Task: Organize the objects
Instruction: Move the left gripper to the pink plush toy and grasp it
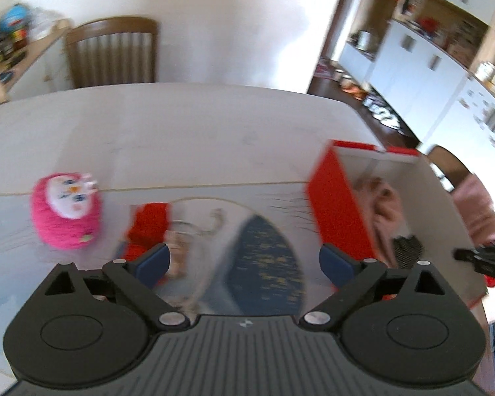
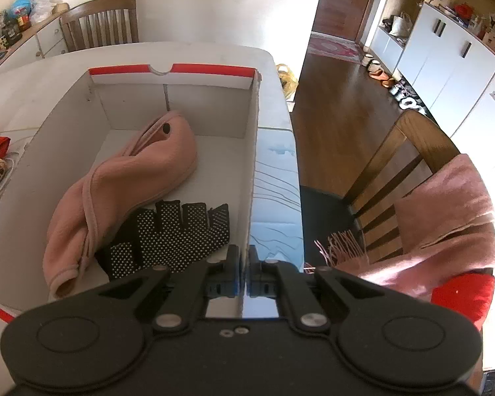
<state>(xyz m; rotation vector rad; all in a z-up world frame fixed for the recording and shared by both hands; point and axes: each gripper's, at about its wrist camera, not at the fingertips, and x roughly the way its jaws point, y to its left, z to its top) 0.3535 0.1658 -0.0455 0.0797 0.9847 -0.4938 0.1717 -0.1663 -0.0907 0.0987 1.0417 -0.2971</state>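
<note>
Motion blur is smearing the pink plush toy (image 1: 66, 211), red cloth (image 1: 148, 224) and dark blue item (image 1: 267, 264); the frame edge is cropping the red cushion (image 2: 462, 297).

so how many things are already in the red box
2: a pink fleece garment lying across the floor of the box, and a black dotted glove against it at the near end. Something smaller could be hidden underneath.

Soft pink fleece cloth (image 2: 122, 178) is being shown in the matt cardboard box (image 2: 49, 125). A glossy table (image 2: 274, 178) is being lit on the right.
</note>
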